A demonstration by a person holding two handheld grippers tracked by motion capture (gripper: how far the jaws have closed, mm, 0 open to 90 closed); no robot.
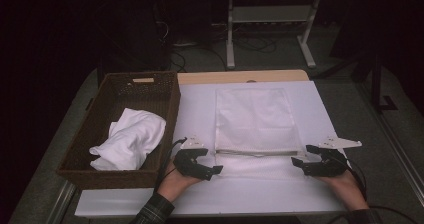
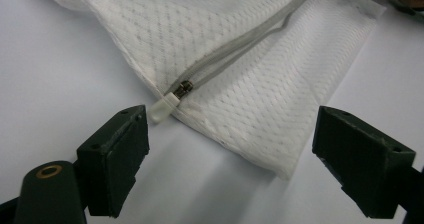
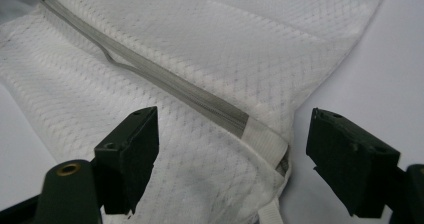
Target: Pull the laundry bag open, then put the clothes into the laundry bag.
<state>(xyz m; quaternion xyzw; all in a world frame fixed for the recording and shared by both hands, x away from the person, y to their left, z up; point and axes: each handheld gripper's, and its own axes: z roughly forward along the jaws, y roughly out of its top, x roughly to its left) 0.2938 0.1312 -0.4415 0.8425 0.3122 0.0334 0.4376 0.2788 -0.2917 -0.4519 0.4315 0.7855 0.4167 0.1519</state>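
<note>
A white mesh bag (image 1: 252, 119) lies flat on the white table cover (image 1: 197, 109), with a grey zipper (image 1: 257, 152) running across its near end. My left gripper (image 1: 210, 160) rests open at the zipper's left end. In the left gripper view its jaws (image 2: 230, 139) stand wide apart just short of the white zipper pull (image 2: 162, 109) and touch nothing. At the zipper's right end my right gripper (image 1: 302, 155) is open too. In the right gripper view its jaws (image 3: 232, 144) straddle the bag's corner and the zipper's white end tab (image 3: 265, 141) without pressing on them.
A brown wicker basket (image 1: 107, 178) stands at the table's left, holding a crumpled white cloth (image 1: 132, 136). Behind the table a white frame with legs (image 1: 230, 39) stands on the dark floor. The table's near edge runs just under my hands.
</note>
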